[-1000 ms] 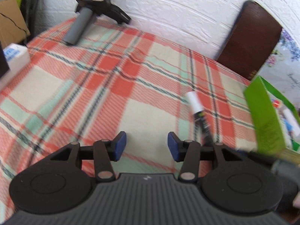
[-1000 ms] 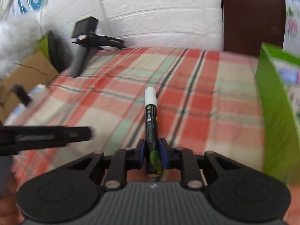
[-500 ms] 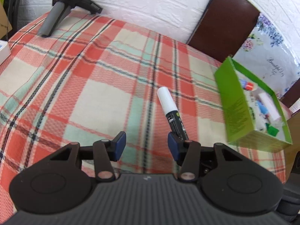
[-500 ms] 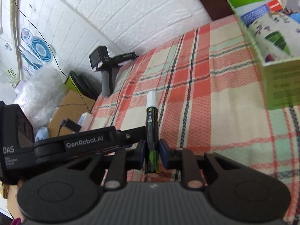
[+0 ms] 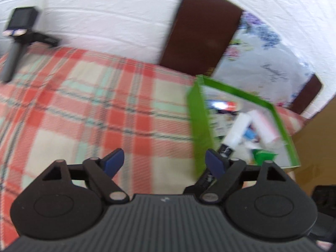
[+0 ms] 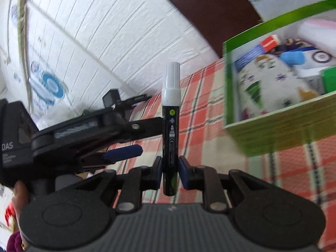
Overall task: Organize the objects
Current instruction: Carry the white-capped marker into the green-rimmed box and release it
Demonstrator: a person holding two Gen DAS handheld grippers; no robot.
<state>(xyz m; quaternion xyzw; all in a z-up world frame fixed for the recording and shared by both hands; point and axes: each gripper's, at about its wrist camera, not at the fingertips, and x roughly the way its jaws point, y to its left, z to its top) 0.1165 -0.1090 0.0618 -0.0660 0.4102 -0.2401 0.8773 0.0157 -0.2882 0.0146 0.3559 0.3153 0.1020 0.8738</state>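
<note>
1. The right gripper [image 6: 170,171] is clamped on a black marker with a white cap [image 6: 171,124], the blue pads pressing its lower barrel from both sides and the cap pointing forward, away from the gripper. The marker is in the air, not resting on anything.
2. The left gripper [image 5: 163,161] stands with its jaws spread wide and nothing between them, above the plaid cloth [image 5: 88,113] that covers the desk. In the left wrist view the marker's white cap shows past its right finger, in line with the opening of the green box [image 5: 200,126].
3. The green box sits at the right end of the desk and already holds several things: a pale pink tube [image 5: 263,126], a blue cap or small bottle [image 6: 293,57], a red item [image 6: 269,42] and printed packets. That part of the sorting looks done, in my judgement.
4. The marker is near the box but, seen from the right wrist, it is to the left of the box wall and not inside.
5. What is left, as I judge it: carry the marker over the rim and let it go among the other items.
6. The plaid cloth shows no other loose small objects in these views; only a black handheld device on a grey handle [image 5: 16,40] stands at the far edge by the wall. Both frames are blurred by motion, so small items could be missed.
</note>
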